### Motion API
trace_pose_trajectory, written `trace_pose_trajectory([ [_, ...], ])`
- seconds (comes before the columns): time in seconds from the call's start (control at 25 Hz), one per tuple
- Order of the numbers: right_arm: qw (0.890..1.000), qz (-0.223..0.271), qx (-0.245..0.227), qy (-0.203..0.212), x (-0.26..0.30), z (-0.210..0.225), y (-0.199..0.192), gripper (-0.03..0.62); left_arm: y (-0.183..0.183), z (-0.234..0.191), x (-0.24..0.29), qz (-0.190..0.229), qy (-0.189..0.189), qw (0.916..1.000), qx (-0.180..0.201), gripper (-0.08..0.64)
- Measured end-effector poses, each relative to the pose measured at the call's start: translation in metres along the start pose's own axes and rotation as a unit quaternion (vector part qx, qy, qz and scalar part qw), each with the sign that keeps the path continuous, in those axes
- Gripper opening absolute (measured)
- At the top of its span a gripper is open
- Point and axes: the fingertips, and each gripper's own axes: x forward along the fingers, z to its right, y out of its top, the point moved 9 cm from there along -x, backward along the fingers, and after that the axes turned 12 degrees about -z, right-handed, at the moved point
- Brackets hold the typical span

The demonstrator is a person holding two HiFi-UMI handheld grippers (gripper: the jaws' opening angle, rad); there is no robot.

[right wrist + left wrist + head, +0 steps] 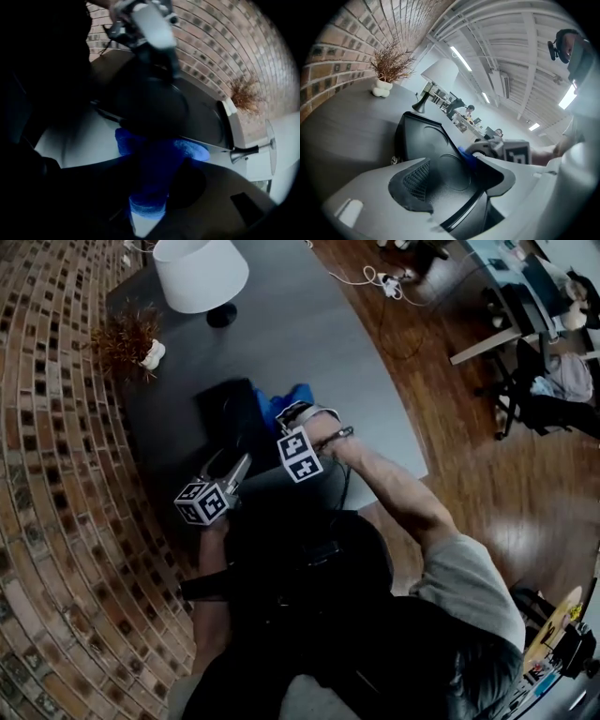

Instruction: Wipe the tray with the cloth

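A black tray (225,409) with round hollows lies on the dark grey table (309,343). My left gripper (239,465) grips the tray's near rim; in the left gripper view the tray (431,140) runs in between its jaws (464,171). My right gripper (298,416) points steeply down at the tray's right side, shut on a blue cloth (286,397). In the right gripper view the cloth (154,164) bunches out from between the dark jaws (150,197) and hangs against the tray (154,108). The left gripper (159,70) shows above it.
A white-shaded lamp (202,273) and a dried plant in a white pot (131,338) stand at the table's far end. A brick wall (56,474) runs along the left. The table's right edge drops to a wooden floor (487,474) with chairs and cables.
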Motion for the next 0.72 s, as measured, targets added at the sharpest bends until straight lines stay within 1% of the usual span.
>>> trace_pose_trajectory([
  [0.08,0.999,0.001,-0.029,0.018,-0.019,-0.046,0.013,0.143,-0.001,0.0,0.0,0.001,0.003,1.0,0.003,0.301],
  [0.12,0.998,0.012,-0.04,0.036,-0.028,-0.067,0.018,0.143,-0.001,0.001,0.0,0.004,0.003,1.0,0.003,0.301],
  [0.16,0.997,0.034,-0.044,0.062,-0.037,-0.085,0.021,0.143,-0.002,0.002,0.0,0.008,0.0,1.0,0.001,0.301],
  [0.2,0.993,0.064,-0.039,0.093,-0.046,-0.098,0.021,0.143,-0.002,0.003,-0.002,0.014,-0.006,0.9999,-0.005,0.301],
  [0.24,0.988,0.092,-0.022,0.121,-0.052,-0.105,0.018,0.143,-0.004,0.005,-0.005,0.023,-0.016,0.9995,-0.016,0.301],
  [0.28,0.985,0.107,0.005,0.137,-0.054,-0.103,0.011,0.143,-0.006,0.008,-0.012,0.035,-0.026,0.9985,-0.032,0.299],
  [0.32,0.984,0.106,0.041,0.136,-0.053,-0.092,-0.003,0.143,-0.01,0.01,-0.023,0.053,-0.032,0.9966,-0.053,0.301],
  [0.36,0.985,0.091,0.085,0.118,-0.05,-0.073,-0.021,0.143,-0.017,0.011,-0.036,0.075,-0.034,0.9933,-0.08,0.299],
  [0.4,0.984,0.07,0.135,0.089,-0.048,-0.047,-0.041,0.143,-0.025,0.012,-0.051,0.099,-0.032,0.9876,-0.117,0.299],
  [0.44,0.98,0.05,0.186,0.051,-0.047,-0.016,-0.061,0.143,-0.037,0.012,-0.063,0.122,-0.03,0.9783,-0.165,0.299],
  [0.48,0.972,0.035,0.231,0.011,-0.048,0.02,-0.078,0.143,-0.05,0.012,-0.071,0.144,-0.032,0.9644,-0.219,0.299],
  [0.52,0.963,0.028,0.267,-0.03,-0.05,0.057,-0.091,0.143,-0.064,0.012,-0.073,0.166,-0.039,0.9464,-0.275,0.295],
  [0.56,0.954,0.026,0.292,-0.064,-0.052,0.092,-0.097,0.143,-0.077,0.013,-0.07,0.181,-0.05,0.9269,-0.325,0.295],
  [0.6,0.947,0.026,0.306,-0.09,-0.053,0.124,-0.097,0.143,-0.087,0.014,-0.066,0.188,-0.061,0.9094,-0.366,0.291],
  [0.64,0.945,0.024,0.308,-0.106,-0.051,0.15,-0.09,0.143,-0.093,0.014,-0.063,0.188,-0.074,0.8958,-0.396,0.291],
  [0.68,0.947,0.019,0.298,-0.115,-0.046,0.172,-0.078,0.143,-0.095,0.013,-0.06,0.189,-0.087,0.886,-0.414,0.291],
  [0.72,0.954,0.008,0.276,-0.117,-0.038,0.189,-0.063,0.143,-0.096,0.011,-0.059,0.191,-0.096,0.8791,-0.426,0.291],
])
